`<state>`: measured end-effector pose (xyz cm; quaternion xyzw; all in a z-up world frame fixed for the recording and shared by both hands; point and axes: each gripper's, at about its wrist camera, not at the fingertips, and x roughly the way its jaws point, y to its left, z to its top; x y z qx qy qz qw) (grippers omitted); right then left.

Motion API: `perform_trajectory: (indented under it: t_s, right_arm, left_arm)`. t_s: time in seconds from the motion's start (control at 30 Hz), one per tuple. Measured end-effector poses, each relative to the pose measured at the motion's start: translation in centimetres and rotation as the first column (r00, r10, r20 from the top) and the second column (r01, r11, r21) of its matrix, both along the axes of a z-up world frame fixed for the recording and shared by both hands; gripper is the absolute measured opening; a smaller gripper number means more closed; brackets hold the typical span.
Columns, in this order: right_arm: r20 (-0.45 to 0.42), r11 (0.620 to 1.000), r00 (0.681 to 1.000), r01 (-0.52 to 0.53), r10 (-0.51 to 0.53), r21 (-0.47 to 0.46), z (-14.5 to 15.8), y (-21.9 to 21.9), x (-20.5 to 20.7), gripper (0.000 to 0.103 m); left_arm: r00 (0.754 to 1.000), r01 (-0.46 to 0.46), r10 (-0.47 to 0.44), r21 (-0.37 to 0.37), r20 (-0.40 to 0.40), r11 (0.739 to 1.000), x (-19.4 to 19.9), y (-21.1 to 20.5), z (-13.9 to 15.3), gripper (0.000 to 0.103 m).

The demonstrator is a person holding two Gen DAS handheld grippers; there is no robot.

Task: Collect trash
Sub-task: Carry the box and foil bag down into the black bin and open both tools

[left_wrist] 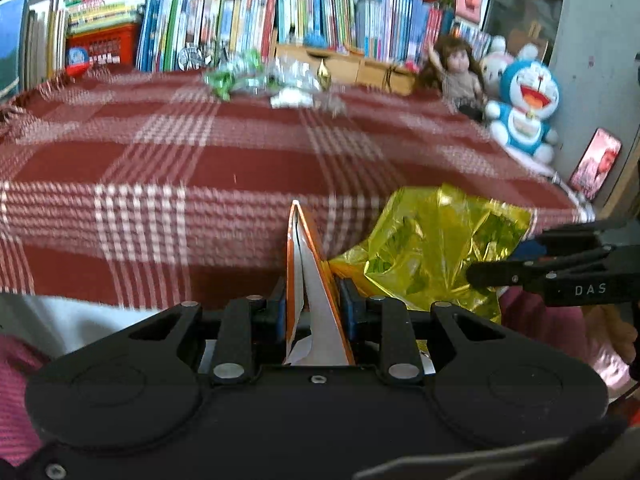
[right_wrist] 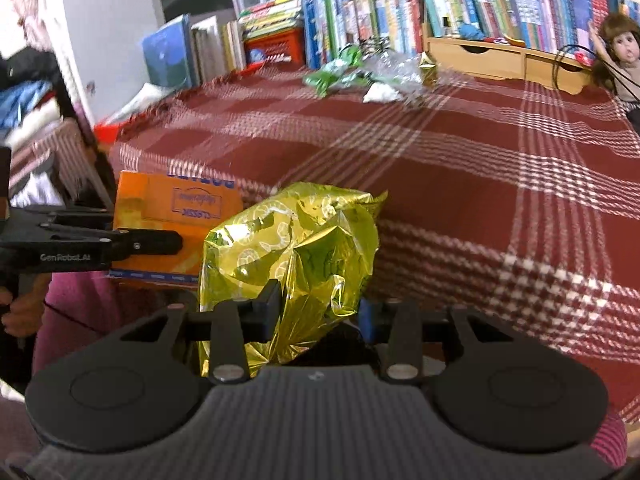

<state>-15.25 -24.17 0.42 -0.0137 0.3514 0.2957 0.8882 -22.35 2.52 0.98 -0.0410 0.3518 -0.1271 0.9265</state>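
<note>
In the left wrist view my left gripper [left_wrist: 314, 300] is shut on a flattened orange carton [left_wrist: 308, 264] that I see edge-on, held just off the near edge of the red plaid table [left_wrist: 200, 168]. Right beside it hangs a crumpled yellow foil bag [left_wrist: 432, 252], with my right gripper [left_wrist: 486, 276] shut on it from the right. The right wrist view shows the foil bag [right_wrist: 296, 248] pinched in my right gripper [right_wrist: 320, 308], and to its left the orange carton [right_wrist: 172, 216] in my left gripper [right_wrist: 176, 242]. Green wrappers [left_wrist: 232, 76], clear plastic and a white tissue [left_wrist: 290, 98] lie at the table's far end.
Rows of books [left_wrist: 248, 20] and a wooden drawer box [right_wrist: 500, 58] line the back. A doll [left_wrist: 456, 68] and a blue plush toy [left_wrist: 524, 104] sit at the far right corner. A person's pink sleeve [right_wrist: 76, 308] is below the left gripper.
</note>
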Motion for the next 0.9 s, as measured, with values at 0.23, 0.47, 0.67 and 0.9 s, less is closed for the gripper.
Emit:
perform_trajectory:
  t_s: [0.23, 0.47, 0.67, 0.9]
  right_arm:
    - [-0.04, 0.998, 0.999, -0.029, 0.027, -0.052, -2.7, 1.5, -0.8, 0.04]
    - [-0.104, 0.992, 0.994, -0.051, 0.039, -0.114, -5.8, 3.0, -0.7, 0.039]
    - [-0.159, 0.986, 0.987, -0.05, 0.024, -0.159, -8.5, 3.9, -0.1, 0.039]
    - [-0.228, 0.986, 0.974, -0.05, 0.012, -0.161, -11.3, 4.6, 1.0, 0.039]
  left_arm:
    - [0.991, -0.032, 0.032, 0.009, -0.133, 0.999, 1.0, -0.5, -3.6, 0.024]
    - [0.965, -0.06, 0.073, 0.061, -0.252, 0.996, 2.7, -1.1, -7.0, 0.024]
    - [0.946, -0.067, 0.098, 0.11, -0.309, 0.992, 4.0, -1.9, -9.6, 0.024]
    - [0.927, -0.07, 0.117, 0.142, -0.355, 0.987, 5.4, -2.3, -12.1, 0.025]
